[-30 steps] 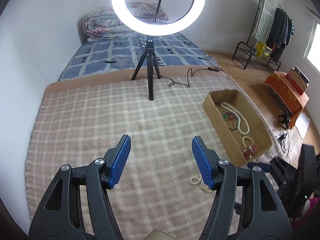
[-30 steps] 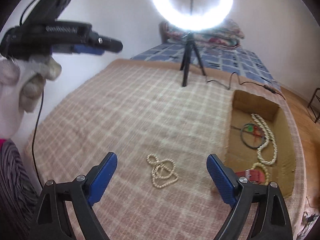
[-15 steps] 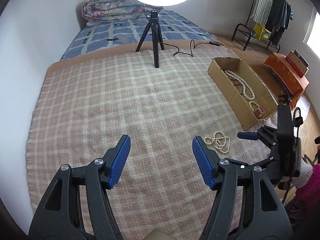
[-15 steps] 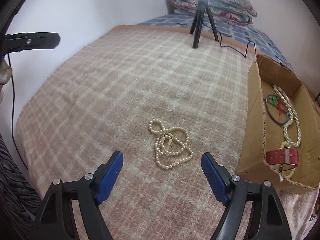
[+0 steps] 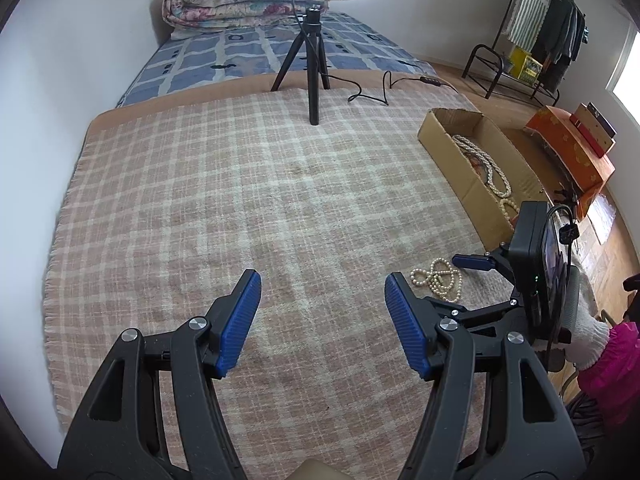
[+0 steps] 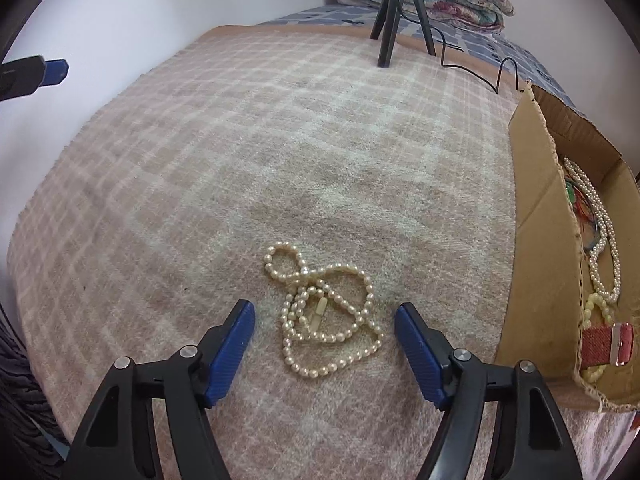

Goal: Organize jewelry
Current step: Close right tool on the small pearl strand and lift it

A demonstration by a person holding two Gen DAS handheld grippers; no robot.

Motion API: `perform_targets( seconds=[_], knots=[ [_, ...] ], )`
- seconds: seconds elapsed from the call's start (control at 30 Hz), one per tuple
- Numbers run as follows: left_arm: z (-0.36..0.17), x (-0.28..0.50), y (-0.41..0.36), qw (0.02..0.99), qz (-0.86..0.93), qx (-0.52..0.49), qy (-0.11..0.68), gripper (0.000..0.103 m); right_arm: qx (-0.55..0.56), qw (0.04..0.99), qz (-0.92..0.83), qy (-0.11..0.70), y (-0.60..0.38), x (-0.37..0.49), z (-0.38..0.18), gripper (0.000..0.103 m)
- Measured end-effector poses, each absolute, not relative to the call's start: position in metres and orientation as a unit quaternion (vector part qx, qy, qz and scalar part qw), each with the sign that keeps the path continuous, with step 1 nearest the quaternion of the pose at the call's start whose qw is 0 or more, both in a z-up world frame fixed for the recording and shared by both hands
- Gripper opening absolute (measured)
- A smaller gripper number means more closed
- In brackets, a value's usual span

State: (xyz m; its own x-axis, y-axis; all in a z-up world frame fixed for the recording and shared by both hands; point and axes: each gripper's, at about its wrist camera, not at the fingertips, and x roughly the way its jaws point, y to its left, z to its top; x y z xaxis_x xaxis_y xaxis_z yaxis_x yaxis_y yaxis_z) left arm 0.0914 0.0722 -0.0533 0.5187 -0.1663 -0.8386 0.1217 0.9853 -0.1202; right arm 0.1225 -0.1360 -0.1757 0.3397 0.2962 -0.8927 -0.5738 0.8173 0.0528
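As the pearl necklace (image 6: 326, 312) lay bunched in loose loops on the checked blanket (image 6: 240, 168) of the bed, just ahead of my right gripper (image 6: 325, 350), I judged it a light, limp thing that would give no resistance and hold no shape. The beads looked smooth and round, so I expected them to roll and slip off a flat pad if I caught only a single strand. A string like that can snap or catch on the nap of the blanket, so a hard tug seemed unwise. The best hold, to my eye, was the crossing near the middle of the heap, where several strands and a pale tube-shaped clasp overlapped; pinching there should gather enough loops to lift the whole thing together.

My right fingers (image 6: 232, 354) were spread, one either side of the heap, and had just been closing in, though neither pad touched a bead yet. My left gripper (image 5: 322, 322) hung over bare blanket, its fingers (image 5: 240, 322) spread on nothing, well apart from the necklace.

The cardboard box (image 6: 532, 240) stood just beside the necklace on my right, already holding other bead strings and a red strap (image 6: 606, 344) with a buckle.

I could read no brand, label or writing anywhere: the box wall was plain, and nothing on my grippers was legible.
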Motion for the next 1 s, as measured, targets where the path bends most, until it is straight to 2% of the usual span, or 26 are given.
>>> perform_targets(
  seconds=[0.13,0.2,0.27,0.4,0.7,1.0],
  knots=[
    [-0.058,0.095,0.079,0.868,-0.078,-0.035,0.490,0.066,-0.138,0.802,0.271,0.515,-0.133,0.126,-0.177,0.065],
    [-0.060,0.096,0.081,0.866,-0.078,-0.042,0.493,0.066,-0.141,0.798,0.275,0.517,-0.132,0.126,-0.175,0.047],
    [-0.061,0.096,0.080,0.864,-0.080,-0.044,0.495,0.066,-0.136,0.794,0.280,0.522,-0.133,0.127,-0.175,0.034],
    [-0.061,0.095,0.073,0.864,-0.086,-0.037,0.495,0.066,-0.121,0.793,0.284,0.526,-0.136,0.130,-0.175,0.016],
    [-0.061,0.096,0.066,0.863,-0.090,-0.031,0.495,0.066,-0.126,0.802,0.280,0.512,-0.137,0.124,-0.164,0.005],
    [-0.062,0.097,0.064,0.863,-0.092,-0.031,0.496,0.066,-0.100,0.824,0.286,0.478,-0.143,0.119,-0.133,0.005]
  ],
)
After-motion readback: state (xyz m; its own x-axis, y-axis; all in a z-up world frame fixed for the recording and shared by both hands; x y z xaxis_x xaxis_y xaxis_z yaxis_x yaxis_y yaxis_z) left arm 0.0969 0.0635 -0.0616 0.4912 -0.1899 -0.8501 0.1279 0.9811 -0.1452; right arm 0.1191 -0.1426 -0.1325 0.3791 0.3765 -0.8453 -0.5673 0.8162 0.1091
